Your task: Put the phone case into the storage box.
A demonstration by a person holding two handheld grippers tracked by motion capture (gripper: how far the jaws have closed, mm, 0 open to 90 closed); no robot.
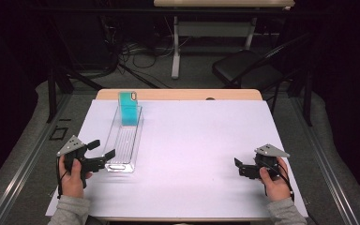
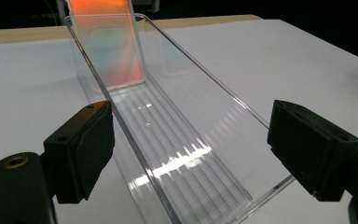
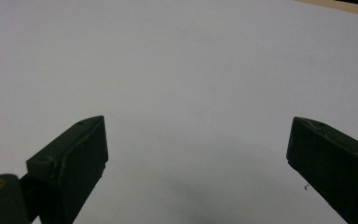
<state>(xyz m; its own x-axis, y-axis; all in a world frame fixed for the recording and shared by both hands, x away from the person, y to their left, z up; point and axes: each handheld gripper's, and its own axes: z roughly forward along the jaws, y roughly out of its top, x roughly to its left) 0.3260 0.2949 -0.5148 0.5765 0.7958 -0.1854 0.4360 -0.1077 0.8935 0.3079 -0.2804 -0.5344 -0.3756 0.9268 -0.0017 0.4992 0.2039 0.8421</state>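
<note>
- Clear tray (image 1: 124, 140) lies lengthwise on the white table (image 1: 192, 154), left of centre; teal phone case (image 1: 128, 108) stands upright in its far end
- My left gripper (image 1: 104, 149) has jaws apart, straddling the tray's near end, pads (image 2: 81, 154) not pressing
- Right gripper (image 1: 238, 167) spread wide over bare table
- I judge the tray light, rigid, slick, brittle; best gripped across the near side walls, gently

Long tray (image 1: 124, 140) lies lengthwise on bench (image 1: 192, 154), left of centre. Phone case (image 1: 128, 108) stands upright in tray's far end. Left claw (image 1: 104, 151) at tray's near end, jaws straddling it. Right claw (image 1: 238, 166) well apart, at bench's right near side.
</note>
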